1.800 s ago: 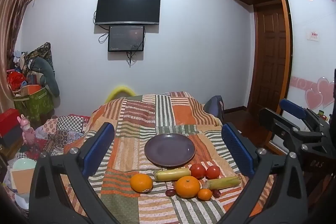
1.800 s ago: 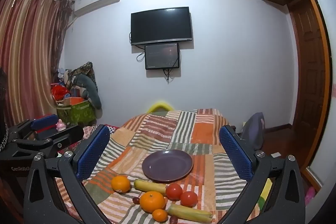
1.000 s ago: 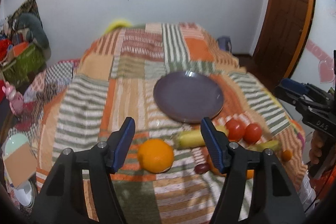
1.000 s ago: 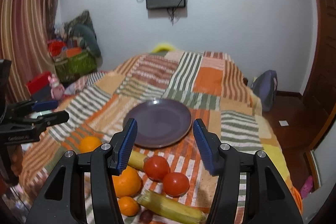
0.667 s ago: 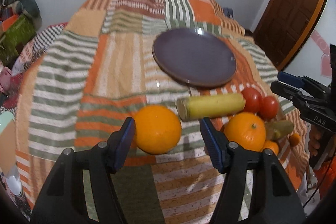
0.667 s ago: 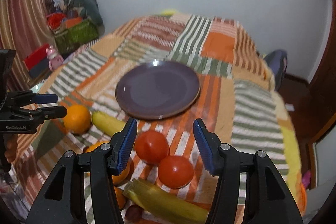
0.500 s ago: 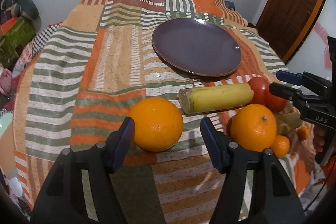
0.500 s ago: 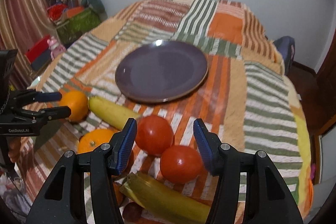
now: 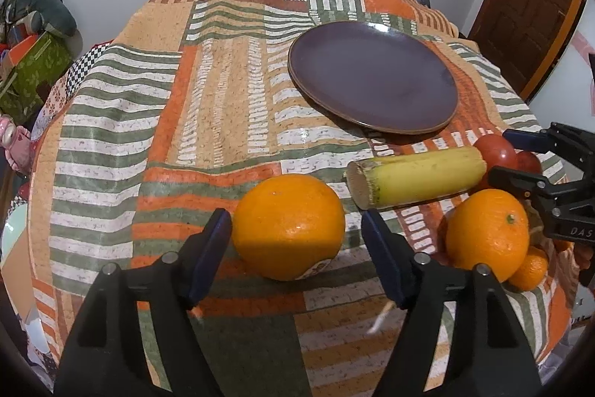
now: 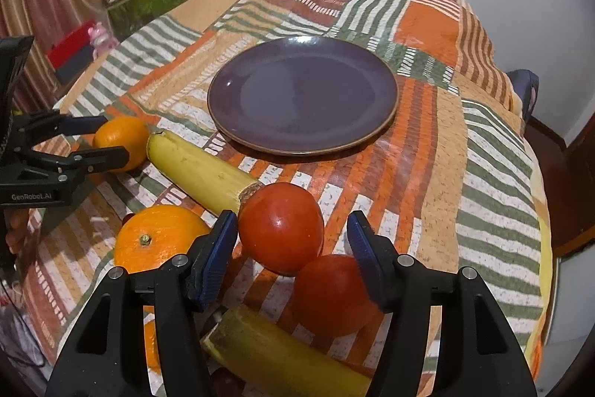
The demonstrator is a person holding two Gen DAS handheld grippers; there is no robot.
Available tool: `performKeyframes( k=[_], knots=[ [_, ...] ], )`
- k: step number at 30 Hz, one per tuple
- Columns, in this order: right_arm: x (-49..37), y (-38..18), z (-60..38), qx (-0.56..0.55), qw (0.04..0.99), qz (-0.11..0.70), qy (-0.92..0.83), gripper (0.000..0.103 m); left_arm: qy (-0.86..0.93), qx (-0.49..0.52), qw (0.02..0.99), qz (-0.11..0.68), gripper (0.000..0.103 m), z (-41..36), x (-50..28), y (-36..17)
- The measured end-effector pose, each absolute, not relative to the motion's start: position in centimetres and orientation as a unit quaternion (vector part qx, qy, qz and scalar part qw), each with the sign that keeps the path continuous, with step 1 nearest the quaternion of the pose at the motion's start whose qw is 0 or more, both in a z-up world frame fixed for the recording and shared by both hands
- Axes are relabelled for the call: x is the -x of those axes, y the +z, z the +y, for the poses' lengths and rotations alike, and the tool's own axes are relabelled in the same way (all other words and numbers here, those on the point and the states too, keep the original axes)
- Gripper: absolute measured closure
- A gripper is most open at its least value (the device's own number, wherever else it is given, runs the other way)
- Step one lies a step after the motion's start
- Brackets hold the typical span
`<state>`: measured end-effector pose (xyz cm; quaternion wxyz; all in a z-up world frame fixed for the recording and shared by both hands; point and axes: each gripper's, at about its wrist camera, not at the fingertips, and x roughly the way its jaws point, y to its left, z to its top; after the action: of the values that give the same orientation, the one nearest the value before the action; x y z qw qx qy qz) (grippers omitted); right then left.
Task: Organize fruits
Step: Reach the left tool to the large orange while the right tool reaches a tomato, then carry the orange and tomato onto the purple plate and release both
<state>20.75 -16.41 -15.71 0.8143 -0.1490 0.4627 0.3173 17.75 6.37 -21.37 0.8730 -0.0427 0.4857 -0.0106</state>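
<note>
Bottom centre of the left wrist view: our left tool (image 9: 295,237) is spread wide around the big round orange (image 9: 289,226), pads (image 9: 212,252) not touching it, so released and lined up for a side pinch. Bottom centre of the right wrist view: our right tool (image 10: 292,240) likewise gapes around the nearer glossy red tomato (image 10: 280,224), nothing gripped. The fruit sits clustered on the striped patchwork cloth (image 9: 223,69) covering the tabletop. Beyond it, mid-frame, the dark purple round plate (image 10: 301,95) lies bare, likely the drop target for both.
</note>
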Motion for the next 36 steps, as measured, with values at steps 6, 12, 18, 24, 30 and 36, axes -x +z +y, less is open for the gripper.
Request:
performKeyframes(
  k=[6,12,18,24,30,36],
  knots=[
    [-21.4,-16.1,-16.2,0.156,0.798,0.473,0.339,0.047,-0.007,0.068,0.857,0.511,0.029,7.8,-19.1,-23.1],
    [-21.1,-16.0,-16.2,0.151,0.794,0.468,0.358,0.057,-0.016,0.07,0.858,0.509,0.037,7.5,-19.2,-23.0],
    [-21.6,-15.6,-16.9,0.124,0.798,0.471,0.354,0.058,-0.018,0.063,0.863,0.5,0.038,7.2,-18.8,-21.7],
    [-21.9,-13.6,-17.6,0.118,0.821,0.447,0.334,0.058,-0.02,0.053,0.881,0.469,0.038,6.9,-18.7,-18.4],
    [-23.2,-10.6,-18.3,0.094,0.846,0.417,0.319,0.058,-0.023,0.038,0.9,0.433,0.038,6.3,-19.6,-14.8],
    [-24.2,-8.1,-17.4,0.085,0.863,0.38,0.323,0.058,-0.024,0.023,0.915,0.402,0.038,5.8,-21.6,-12.1]
  ],
)
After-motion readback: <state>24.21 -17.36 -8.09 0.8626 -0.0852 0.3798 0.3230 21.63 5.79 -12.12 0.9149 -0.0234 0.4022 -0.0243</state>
